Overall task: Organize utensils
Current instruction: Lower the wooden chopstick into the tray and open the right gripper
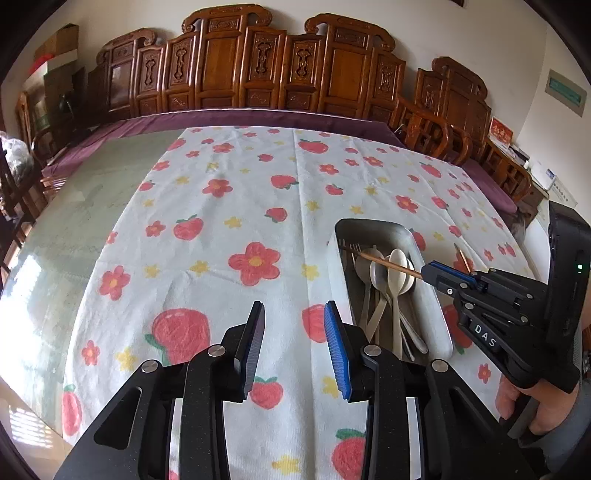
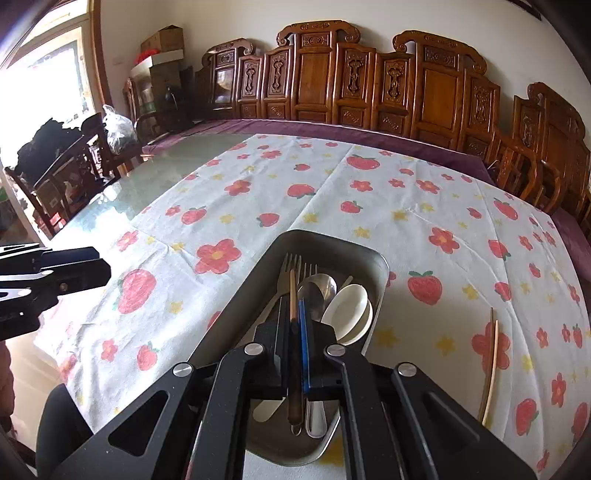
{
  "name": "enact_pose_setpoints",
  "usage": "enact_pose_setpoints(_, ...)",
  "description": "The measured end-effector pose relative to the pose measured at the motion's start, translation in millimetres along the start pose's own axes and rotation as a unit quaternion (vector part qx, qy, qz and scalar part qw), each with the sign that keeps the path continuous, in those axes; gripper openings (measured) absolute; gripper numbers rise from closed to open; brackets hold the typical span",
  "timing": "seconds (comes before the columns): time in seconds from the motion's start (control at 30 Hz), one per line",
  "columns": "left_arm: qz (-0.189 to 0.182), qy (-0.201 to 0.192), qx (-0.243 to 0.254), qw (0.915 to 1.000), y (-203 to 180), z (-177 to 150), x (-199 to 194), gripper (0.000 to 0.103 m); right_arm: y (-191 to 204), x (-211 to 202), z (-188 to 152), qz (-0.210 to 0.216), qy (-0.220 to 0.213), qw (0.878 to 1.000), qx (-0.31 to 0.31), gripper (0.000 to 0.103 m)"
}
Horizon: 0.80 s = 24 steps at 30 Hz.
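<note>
Utensils fill the grey tray (image 2: pixel 376 266): forks (image 2: pixel 291 264), spoons (image 2: pixel 349 302). Right gripper (image 2: pixel 294 314) clamps a chopstick (image 2: pixel 293 291) above; left gripper (image 1: pixel 294 332) gapes empty.

Chopstick (image 2: pixel 293 295) in right gripper (image 2: pixel 295 314) over tray (image 2: pixel 376 266)

I worked at a long glass-topped table (image 1: pixel 74 206) spread with a white cloth (image 1: pixel 229 206) printed in red flowers and strawberries. Along the far pale wall (image 2: pixel 236 18) stood a row of carved wooden chair backs (image 2: pixel 317 74) over a purple cushion (image 1: pixel 229 116). Hard daylight came through a window (image 2: pixel 48 74) at far left, beside stacked cardboard boxes (image 2: pixel 164 42).
</note>
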<state>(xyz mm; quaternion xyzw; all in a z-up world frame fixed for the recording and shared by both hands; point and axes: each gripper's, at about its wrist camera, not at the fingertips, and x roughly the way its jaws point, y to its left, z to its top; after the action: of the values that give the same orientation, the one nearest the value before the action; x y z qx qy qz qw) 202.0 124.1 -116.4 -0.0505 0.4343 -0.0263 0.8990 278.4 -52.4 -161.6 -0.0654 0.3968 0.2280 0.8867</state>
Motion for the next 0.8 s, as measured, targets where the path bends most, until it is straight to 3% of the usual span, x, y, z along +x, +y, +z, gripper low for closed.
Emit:
enact_pose_setpoints(0.33,0.002,0.000,-0.003,1.0000,5.5,-5.6,-6.2,0.031,-2.4,15.9,-21.3,0.018,0.041,0.998,0.032,0.006)
enact_pose_setpoints(0.8,-0.001,-0.003,0.006,1.0000,-7.5,-3.4,-10.4,0.031,-7.7,3.9,-25.5,0.057,0.045,0.997,0.037,0.007)
